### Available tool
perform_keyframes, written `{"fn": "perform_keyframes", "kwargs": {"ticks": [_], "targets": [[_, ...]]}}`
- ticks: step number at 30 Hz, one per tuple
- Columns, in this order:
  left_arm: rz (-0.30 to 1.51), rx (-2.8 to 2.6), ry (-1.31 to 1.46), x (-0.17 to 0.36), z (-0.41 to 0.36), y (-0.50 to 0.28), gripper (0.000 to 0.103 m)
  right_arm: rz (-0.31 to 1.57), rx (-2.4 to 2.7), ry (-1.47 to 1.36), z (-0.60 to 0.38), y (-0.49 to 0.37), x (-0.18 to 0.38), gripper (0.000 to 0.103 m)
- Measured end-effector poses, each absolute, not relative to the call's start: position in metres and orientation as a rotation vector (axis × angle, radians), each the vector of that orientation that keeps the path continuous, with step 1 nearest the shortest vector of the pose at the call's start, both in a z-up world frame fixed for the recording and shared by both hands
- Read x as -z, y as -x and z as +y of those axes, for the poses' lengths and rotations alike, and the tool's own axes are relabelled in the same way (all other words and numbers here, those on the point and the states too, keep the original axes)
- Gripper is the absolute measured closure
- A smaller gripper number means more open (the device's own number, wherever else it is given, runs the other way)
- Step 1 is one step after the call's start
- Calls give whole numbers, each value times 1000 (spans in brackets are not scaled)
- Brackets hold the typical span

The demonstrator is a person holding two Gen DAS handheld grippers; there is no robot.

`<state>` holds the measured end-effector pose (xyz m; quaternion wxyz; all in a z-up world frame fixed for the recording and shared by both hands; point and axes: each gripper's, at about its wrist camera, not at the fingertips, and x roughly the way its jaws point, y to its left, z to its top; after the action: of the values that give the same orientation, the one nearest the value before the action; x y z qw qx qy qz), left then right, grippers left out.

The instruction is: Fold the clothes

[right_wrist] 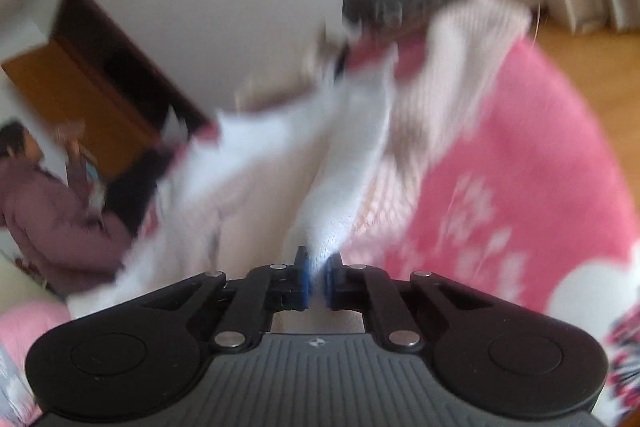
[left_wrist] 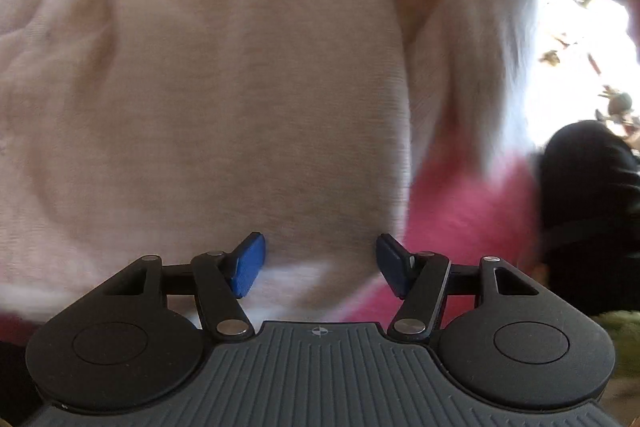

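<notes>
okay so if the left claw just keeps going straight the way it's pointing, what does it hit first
Most likely the pale pink knit sweater. The left claw is open and the fabric fills the view straight ahead of it. The picture is blurred, so how close it is stays unclear.

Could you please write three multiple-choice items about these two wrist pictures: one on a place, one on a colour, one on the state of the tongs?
1. Where does the pale knit garment lie in the left wrist view?
A. In front of the left tongs, filling most of the picture
B. Inside a drawer
C. On a hanger

2. What colour is the blanket under the garment?
A. Green
B. Pink with white patterns
C. Plain black

3. How do the right tongs stand?
A. Wide open and empty
B. Out of view
C. Shut on a fold of the garment

Answers: 1 A, the pink-white knit covers the picture beyond the open blue pads. 2 B, pink with white shapes shows on the right. 3 C, white knit fabric is pinched between the pads.
</notes>
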<state>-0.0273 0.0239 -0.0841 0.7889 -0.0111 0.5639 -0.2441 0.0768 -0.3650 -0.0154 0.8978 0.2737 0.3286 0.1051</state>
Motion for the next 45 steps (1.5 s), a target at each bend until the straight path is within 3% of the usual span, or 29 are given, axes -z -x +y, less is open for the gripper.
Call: {"fn": "perform_keyframes", "kwargs": {"ticks": [6,13,16,17,18,26,34,40,45], "targets": [[1193,618,-57,78,10,47,41,655,-31,-493,-423,-64,6,95],[1245,611,1,80,40,56,41,797,276,-440,-474,-103,91,93],[1247,584,36,81,42,47,41,778,351,-462,-479,-106,97,63],[1247,579,48,83,43,45,41,761,383,-450,-480,-104,94,44],[1249,575,69,87,46,42,41,743,414,-439,-481,-102,91,34],[1277,546,189,114,53,30,41,568,476,-320,-488,-79,47,30],[1217,485,237,102,39,14,41,621,271,-639,-510,-65,37,31],[1001,375,258,31,87,0,41,641,5,-626,-452,-50,7,31],[812,305,188,-61,157,-9,41,609,-102,-642,-425,-45,-50,31]]}}
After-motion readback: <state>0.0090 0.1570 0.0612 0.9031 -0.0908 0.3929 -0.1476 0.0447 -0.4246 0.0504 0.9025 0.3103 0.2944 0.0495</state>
